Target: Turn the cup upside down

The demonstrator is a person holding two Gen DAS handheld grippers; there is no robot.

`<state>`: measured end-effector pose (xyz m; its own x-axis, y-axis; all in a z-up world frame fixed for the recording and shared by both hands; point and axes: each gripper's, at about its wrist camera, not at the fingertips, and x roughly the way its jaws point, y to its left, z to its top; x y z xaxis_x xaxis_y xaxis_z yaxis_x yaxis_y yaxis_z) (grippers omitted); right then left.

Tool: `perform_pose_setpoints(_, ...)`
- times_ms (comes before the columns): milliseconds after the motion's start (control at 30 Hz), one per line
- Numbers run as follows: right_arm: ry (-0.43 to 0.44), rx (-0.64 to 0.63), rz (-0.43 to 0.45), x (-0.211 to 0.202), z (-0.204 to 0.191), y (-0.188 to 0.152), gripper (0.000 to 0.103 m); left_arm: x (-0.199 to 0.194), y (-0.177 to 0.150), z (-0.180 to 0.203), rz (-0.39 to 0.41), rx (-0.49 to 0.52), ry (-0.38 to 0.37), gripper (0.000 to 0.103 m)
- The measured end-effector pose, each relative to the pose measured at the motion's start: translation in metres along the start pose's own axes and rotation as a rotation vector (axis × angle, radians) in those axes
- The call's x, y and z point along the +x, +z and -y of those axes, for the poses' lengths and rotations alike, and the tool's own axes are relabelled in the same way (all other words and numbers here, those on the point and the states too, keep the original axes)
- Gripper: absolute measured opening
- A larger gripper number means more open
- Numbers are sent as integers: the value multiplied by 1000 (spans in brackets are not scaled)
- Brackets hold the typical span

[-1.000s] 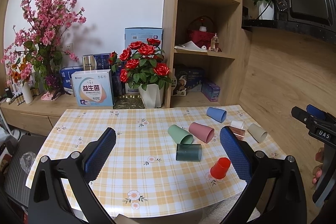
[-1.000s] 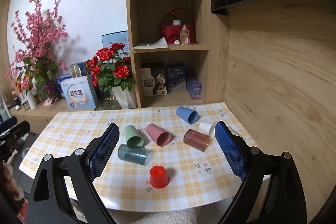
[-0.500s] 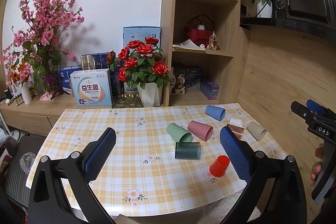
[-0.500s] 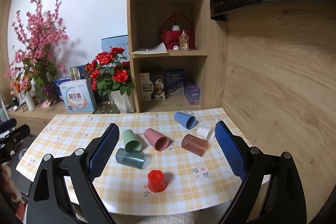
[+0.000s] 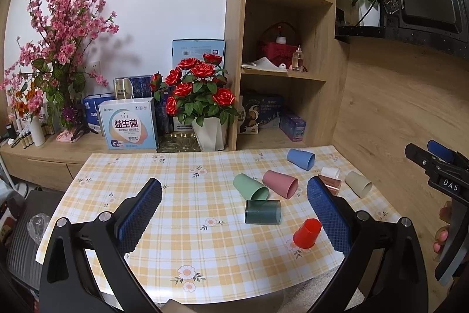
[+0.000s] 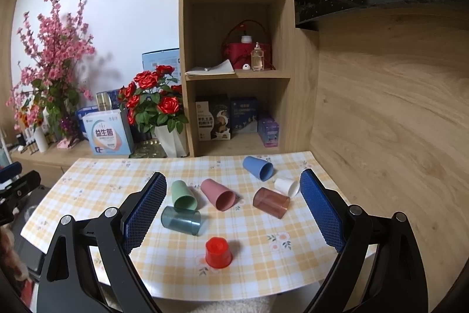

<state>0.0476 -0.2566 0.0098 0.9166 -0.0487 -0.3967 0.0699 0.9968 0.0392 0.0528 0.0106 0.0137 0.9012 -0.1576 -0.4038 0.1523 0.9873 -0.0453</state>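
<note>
Several cups are on the checked tablecloth (image 6: 263, 254). A red cup (image 6: 218, 252) (image 5: 304, 233) stands upside down near the front edge. On their sides lie a dark teal cup (image 6: 181, 220) (image 5: 263, 212), a green cup (image 6: 183, 195) (image 5: 250, 187), a pink cup (image 6: 218, 194) (image 5: 280, 184), a brown clear cup (image 6: 271, 202) (image 5: 330, 183), a blue cup (image 6: 258, 168) (image 5: 301, 159) and a white cup (image 6: 286, 186). My left gripper (image 5: 234, 213) and right gripper (image 6: 233, 210) are both open, empty, held above the table's front edge.
A beige cup (image 5: 358, 184) lies at the right edge. A rose pot (image 5: 209, 134), boxes (image 5: 127, 126) and a pink blossom plant (image 5: 58, 55) stand on the sideboard behind. A wooden shelf unit (image 6: 234, 72) and wall (image 6: 395, 122) bound the right.
Both grippers have drawn back and risen slightly, so the cups sit a little lower and smaller in view. No cup has moved.
</note>
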Motion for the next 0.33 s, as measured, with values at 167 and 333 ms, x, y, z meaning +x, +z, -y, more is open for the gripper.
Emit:
perform_pose_setpoints(167,18,5,1,0,1,-1,89,2,1,-2,-7,-10,22,97)
perform_pose_setpoints(333,25,26,-5,6,4,-4,89,5,-3,-9,2,-50,13,97)
